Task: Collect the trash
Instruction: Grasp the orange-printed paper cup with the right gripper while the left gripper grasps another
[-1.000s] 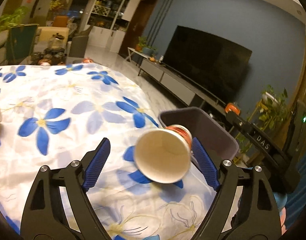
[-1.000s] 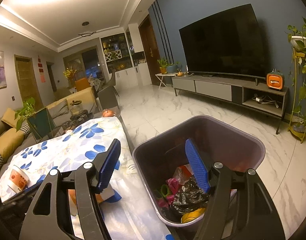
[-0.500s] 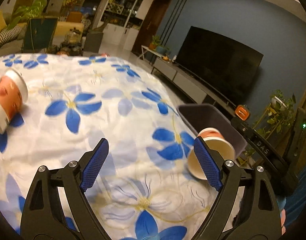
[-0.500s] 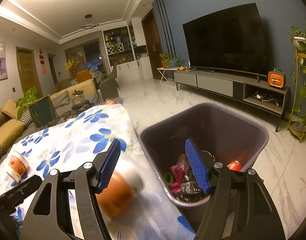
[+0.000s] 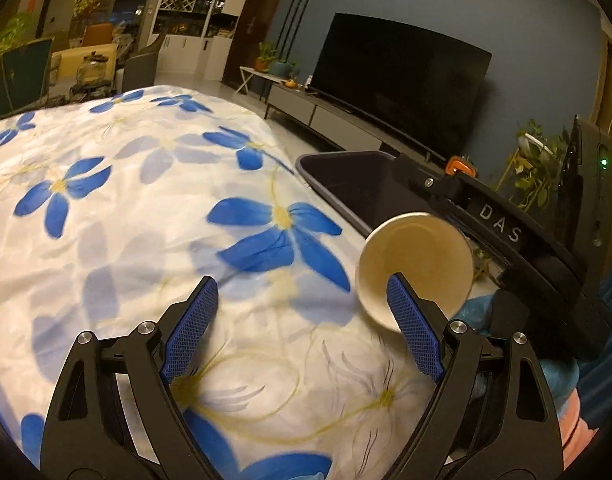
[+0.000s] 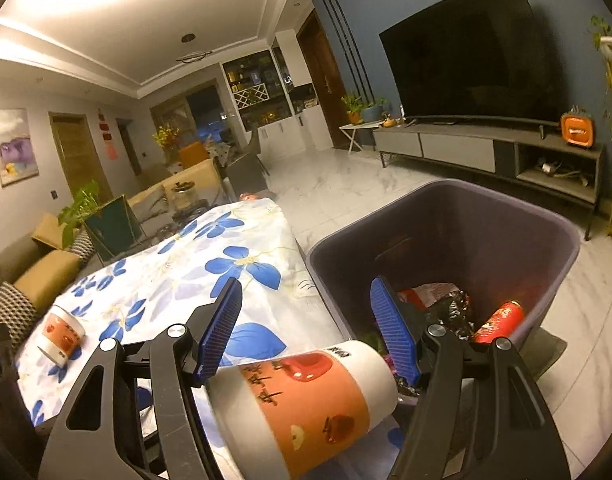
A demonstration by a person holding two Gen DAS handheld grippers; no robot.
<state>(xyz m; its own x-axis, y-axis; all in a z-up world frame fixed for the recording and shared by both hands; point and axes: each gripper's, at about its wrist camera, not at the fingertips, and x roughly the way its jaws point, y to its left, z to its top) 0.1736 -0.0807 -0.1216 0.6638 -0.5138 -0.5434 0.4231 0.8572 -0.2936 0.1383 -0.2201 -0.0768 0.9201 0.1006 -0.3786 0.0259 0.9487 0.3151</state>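
An orange-and-white paper cup (image 6: 306, 400) lies on its side at the edge of the flowered tablecloth (image 6: 234, 248). It sits low between the arms of my right gripper (image 6: 307, 332), whose blue fingers stand wide apart and do not press it. In the left wrist view the same cup (image 5: 415, 256) turns its empty mouth to the camera, just behind the right finger of my open left gripper (image 5: 302, 328). A second cup (image 6: 62, 334) lies further left on the cloth. The dark trash bin (image 6: 445, 186) stands just past the table edge, with a red can (image 6: 501, 320) and wrappers inside.
The right gripper's black body (image 5: 505, 236) and a blue-gloved hand (image 5: 477, 312) sit to the right of the cup. A TV stand (image 6: 485, 148), a sofa (image 6: 46, 268) and a marble floor (image 6: 345, 184) surround the table.
The cup lay between my left gripper's open fingers; it has since rolled right to the table's edge under my right gripper. The left gripper has swung away from it.
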